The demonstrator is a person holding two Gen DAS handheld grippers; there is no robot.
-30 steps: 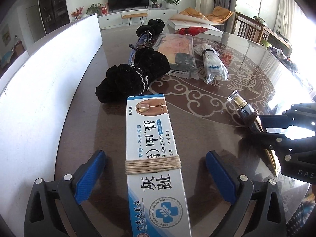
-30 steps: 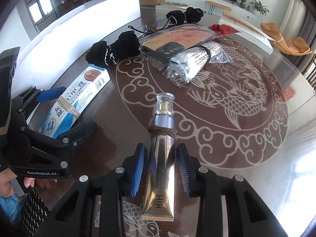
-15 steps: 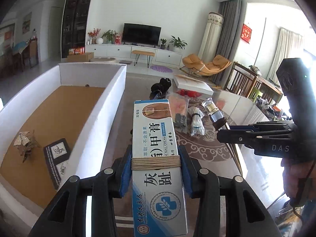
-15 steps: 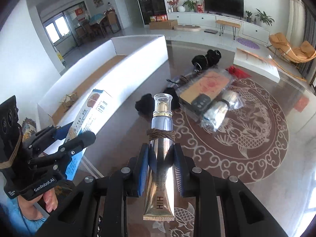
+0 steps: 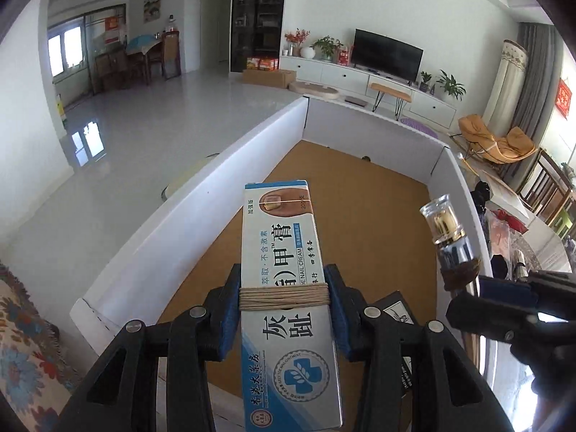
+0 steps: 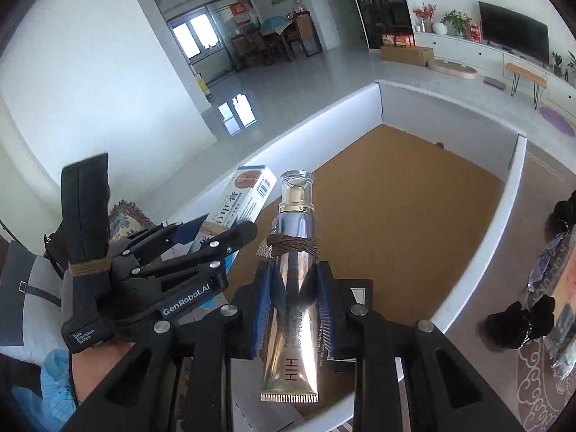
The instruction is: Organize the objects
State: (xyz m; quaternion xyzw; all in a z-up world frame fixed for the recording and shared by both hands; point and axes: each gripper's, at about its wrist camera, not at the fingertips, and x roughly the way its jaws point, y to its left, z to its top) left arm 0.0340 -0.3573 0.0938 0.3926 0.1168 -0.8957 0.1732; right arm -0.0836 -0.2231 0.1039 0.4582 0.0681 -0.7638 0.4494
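Observation:
My left gripper (image 5: 282,280) is shut on a blue and white nail cream box (image 5: 279,237) bound with tan string, held in the air over a large white box (image 5: 216,194) with a brown cardboard floor. My right gripper (image 6: 293,273) is shut on a gold and purple cosmetic tube (image 6: 293,223) with a clear cap and a brown band, also above the white box (image 6: 478,252). The two grippers hang side by side. In the right wrist view the left gripper (image 6: 223,232) and its nail cream box (image 6: 248,194) are at left. The tube (image 5: 448,230) shows at right in the left wrist view.
A black card (image 5: 399,309) lies on the box floor under the grippers. Right of the box, on the patterned table (image 6: 532,370), are black fabric pieces (image 6: 522,320) and clear packets (image 6: 561,288). A patterned cloth (image 5: 25,342) lies left of the box. A person's hand (image 6: 97,360) holds the left gripper.
The left gripper shut on the nail cream box. Both grippers rose off the table with their items and swung left, from the table to above the white box.

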